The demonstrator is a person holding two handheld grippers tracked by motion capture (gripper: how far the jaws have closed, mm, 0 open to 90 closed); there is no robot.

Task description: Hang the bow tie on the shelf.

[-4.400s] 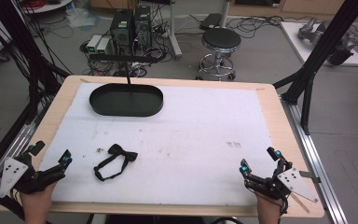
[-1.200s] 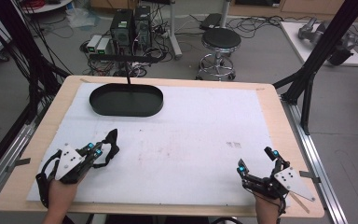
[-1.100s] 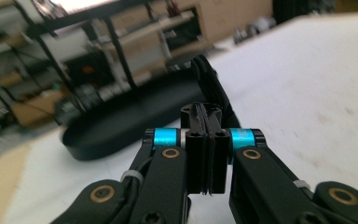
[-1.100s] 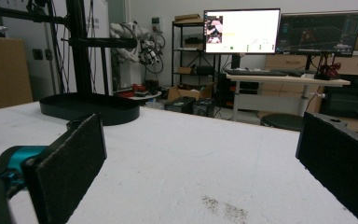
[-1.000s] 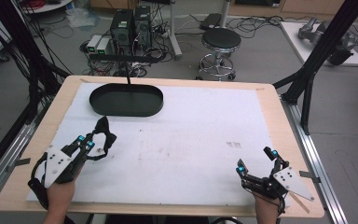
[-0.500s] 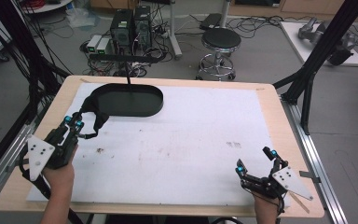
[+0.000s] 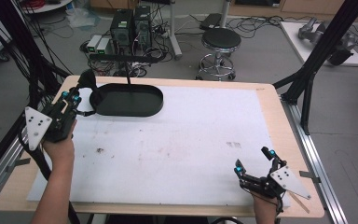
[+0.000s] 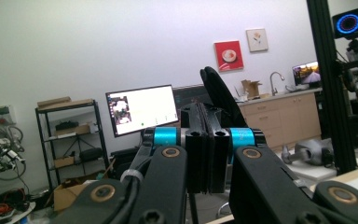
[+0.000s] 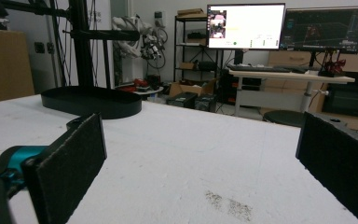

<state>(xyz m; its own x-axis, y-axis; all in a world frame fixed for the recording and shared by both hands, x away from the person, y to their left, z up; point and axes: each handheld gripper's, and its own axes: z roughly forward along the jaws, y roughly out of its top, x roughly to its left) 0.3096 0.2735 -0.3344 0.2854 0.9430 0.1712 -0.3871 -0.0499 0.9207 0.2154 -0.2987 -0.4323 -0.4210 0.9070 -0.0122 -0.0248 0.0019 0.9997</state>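
Note:
A black bow tie point(image 7: 87, 81) with a thin strap hangs from my left gripper point(image 7: 71, 97), which is shut on it above the table's back left corner. It is just left of the black oval tray point(image 7: 159, 96). In the left gripper view the jaws are pressed together on the bow tie point(image 8: 217, 93), whose dark wing sticks up above them. My right gripper point(image 7: 254, 164) rests low at the table's front right, open with nothing between its pads point(image 9: 72, 156). In the right gripper view the tray point(image 9: 91, 103) lies far off at the left.
A white mat point(image 7: 182, 140) covers most of the wooden table, with small dark specks point(image 7: 99, 150) on it. A thin black post point(image 7: 128, 79) rises at the tray's back. Black frame legs point(image 7: 307, 88) stand at the table's right; a stool point(image 7: 220, 44) and computers point(image 7: 129, 23) are beyond.
My left gripper took the bow tie off the mat near the front left and carried it up and back to the tray's left end. The right gripper stayed put.

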